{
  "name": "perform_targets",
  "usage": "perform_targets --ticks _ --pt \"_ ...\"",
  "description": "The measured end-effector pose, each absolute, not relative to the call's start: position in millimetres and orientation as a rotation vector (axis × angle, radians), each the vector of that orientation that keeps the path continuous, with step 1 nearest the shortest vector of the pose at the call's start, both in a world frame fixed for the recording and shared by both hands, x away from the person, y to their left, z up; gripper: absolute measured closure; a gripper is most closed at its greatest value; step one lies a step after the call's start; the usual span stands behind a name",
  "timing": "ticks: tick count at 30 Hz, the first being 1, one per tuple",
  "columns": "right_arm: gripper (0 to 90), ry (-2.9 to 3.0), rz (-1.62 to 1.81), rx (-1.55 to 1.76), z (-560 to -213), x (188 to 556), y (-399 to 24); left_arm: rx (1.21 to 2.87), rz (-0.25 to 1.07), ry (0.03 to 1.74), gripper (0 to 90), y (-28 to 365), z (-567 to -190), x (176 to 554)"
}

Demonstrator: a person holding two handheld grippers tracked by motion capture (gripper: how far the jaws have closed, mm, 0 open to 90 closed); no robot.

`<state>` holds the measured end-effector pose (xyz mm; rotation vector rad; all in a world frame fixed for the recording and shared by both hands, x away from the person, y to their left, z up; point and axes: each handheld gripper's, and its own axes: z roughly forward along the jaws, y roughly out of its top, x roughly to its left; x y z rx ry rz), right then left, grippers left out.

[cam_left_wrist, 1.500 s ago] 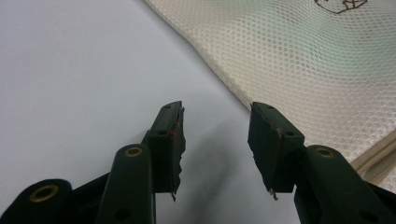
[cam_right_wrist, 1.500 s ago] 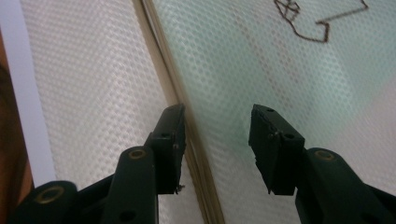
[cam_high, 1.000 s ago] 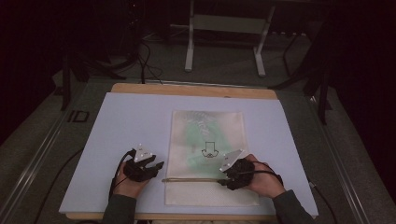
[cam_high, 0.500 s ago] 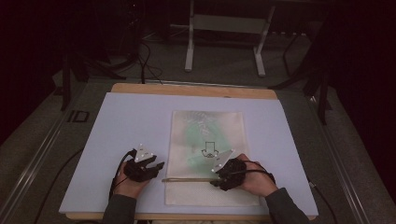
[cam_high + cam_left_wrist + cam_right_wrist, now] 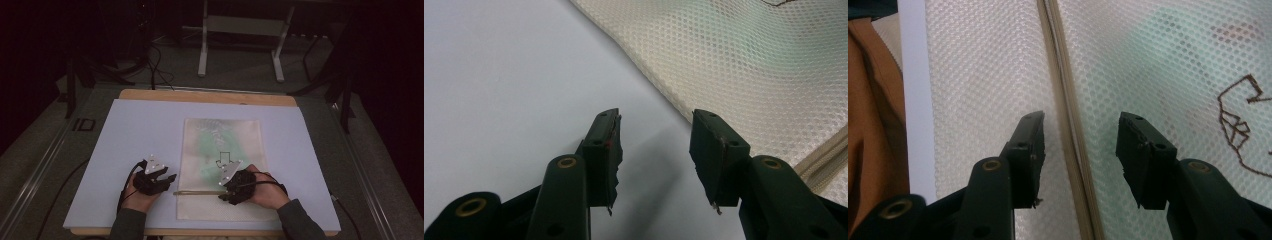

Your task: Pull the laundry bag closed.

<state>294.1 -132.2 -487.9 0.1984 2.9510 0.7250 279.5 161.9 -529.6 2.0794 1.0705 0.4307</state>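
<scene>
My right gripper (image 5: 1080, 125) gapes astride the zipper (image 5: 1068, 150), gripping nothing. Left gripper (image 5: 654, 130) gapes on the mat (image 5: 130, 130) beside the bag (image 5: 222, 145). Risk: mesh pinches, or bag slides unheld.

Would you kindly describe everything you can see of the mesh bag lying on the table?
The mesh bag is a flat, cream, rectangular pouch of honeycomb netting, lying lengthwise on the pale blue table cover. Something green shows dimly through it, and a brown line drawing marks its face. A tan zipper runs across near the person's end. The right tool hangs open, jaws straddling the zipper; whether it touches is unclear. The left tool, also open, sits beside the bag's left edge.
</scene>
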Motion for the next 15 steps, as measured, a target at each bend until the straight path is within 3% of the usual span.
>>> perform_targets --ticks 15 --pt "53.9 2.973 0.699 0.156 -492.5 295.0 -113.2 2.089 0.429 1.065 54.5 160.7 -529.7 279.5"
